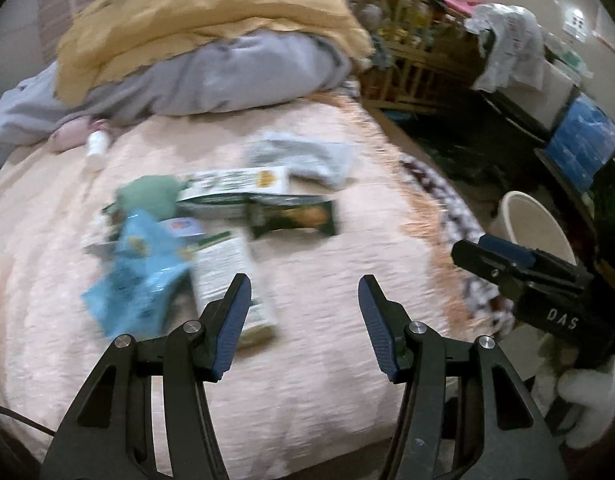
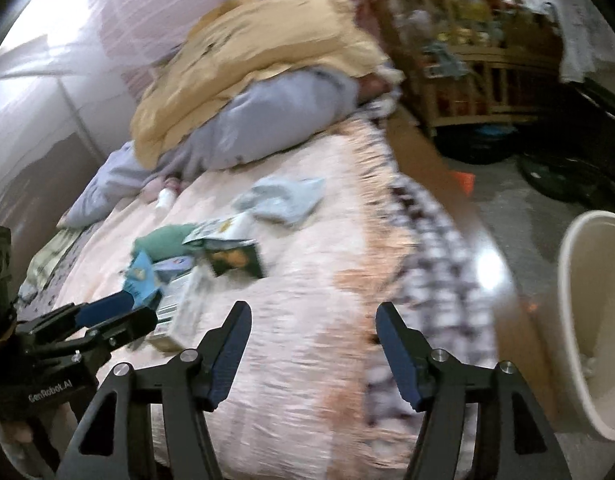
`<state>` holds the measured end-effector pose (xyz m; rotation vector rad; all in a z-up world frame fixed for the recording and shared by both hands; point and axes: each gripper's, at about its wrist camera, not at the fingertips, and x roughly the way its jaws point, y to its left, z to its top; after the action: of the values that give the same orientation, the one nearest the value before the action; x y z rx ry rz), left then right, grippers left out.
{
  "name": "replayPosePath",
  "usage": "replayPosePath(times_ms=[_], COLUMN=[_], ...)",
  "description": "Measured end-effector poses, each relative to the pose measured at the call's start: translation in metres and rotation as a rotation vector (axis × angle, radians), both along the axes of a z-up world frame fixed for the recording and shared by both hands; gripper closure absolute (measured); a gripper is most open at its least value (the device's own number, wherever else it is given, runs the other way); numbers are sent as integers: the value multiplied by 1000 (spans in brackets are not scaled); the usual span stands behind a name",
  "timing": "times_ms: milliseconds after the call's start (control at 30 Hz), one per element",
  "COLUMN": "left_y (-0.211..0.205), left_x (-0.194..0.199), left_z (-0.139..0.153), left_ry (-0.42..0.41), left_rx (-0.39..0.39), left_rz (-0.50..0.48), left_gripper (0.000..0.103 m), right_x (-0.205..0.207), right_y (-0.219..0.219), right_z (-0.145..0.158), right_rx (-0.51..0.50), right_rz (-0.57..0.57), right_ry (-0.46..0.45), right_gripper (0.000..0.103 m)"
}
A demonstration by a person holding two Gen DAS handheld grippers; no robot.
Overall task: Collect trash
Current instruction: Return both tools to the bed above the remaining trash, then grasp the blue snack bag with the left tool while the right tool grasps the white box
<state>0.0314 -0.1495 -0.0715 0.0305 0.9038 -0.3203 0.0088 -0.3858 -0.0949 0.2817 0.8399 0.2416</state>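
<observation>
Trash lies on a pink bedspread (image 1: 307, 360): a blue wrapper (image 1: 135, 276), a white carton (image 1: 231, 276), a dark green snack box (image 1: 291, 216), a green-white box (image 1: 235, 184), a grey packet (image 1: 303, 156) and a green cloth lump (image 1: 151, 196). My left gripper (image 1: 305, 292) is open and empty, just in front of the white carton. My right gripper (image 2: 313, 316) is open and empty above the bedspread (image 2: 307, 340), right of the pile (image 2: 203, 264). A cream bin (image 2: 591, 320) stands on the floor to the right; it also shows in the left wrist view (image 1: 535, 228).
A yellow blanket (image 1: 211, 16) and grey duvet (image 1: 235, 76) are heaped at the head of the bed. A small white bottle (image 1: 96, 148) lies near them. A wooden crib (image 2: 471, 52) full of things stands beyond the bed. A checkered cloth (image 2: 431, 248) hangs at the bed's right edge.
</observation>
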Motion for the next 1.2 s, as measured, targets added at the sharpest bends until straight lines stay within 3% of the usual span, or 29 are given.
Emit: replayPosePath(times_ms=[233, 433, 733, 800, 833, 967, 1200], left_y=[75, 130, 166, 165, 164, 154, 121], left_x=[9, 19, 30, 35, 38, 50, 58], left_z=[-3, -11, -23, -26, -31, -45, -62], left_ry=[34, 63, 88, 95, 105, 145, 153], left_rx=[-4, -21, -55, -65, -77, -116, -39], left_rz=[94, 184, 220, 203, 184, 114, 28], left_gripper=[48, 48, 48, 48, 48, 46, 45], right_x=[18, 34, 64, 66, 66, 63, 49], right_y=[53, 113, 203, 203, 197, 165, 108], right_z=[-6, -11, -43, -51, -51, -46, -37], right_rx=[19, -10, -154, -178, -171, -174, -180], right_rz=[101, 203, 312, 294, 282, 233, 180], right_ry=[42, 76, 165, 175, 169, 157, 186], right_gripper=[40, 32, 30, 36, 52, 51, 51])
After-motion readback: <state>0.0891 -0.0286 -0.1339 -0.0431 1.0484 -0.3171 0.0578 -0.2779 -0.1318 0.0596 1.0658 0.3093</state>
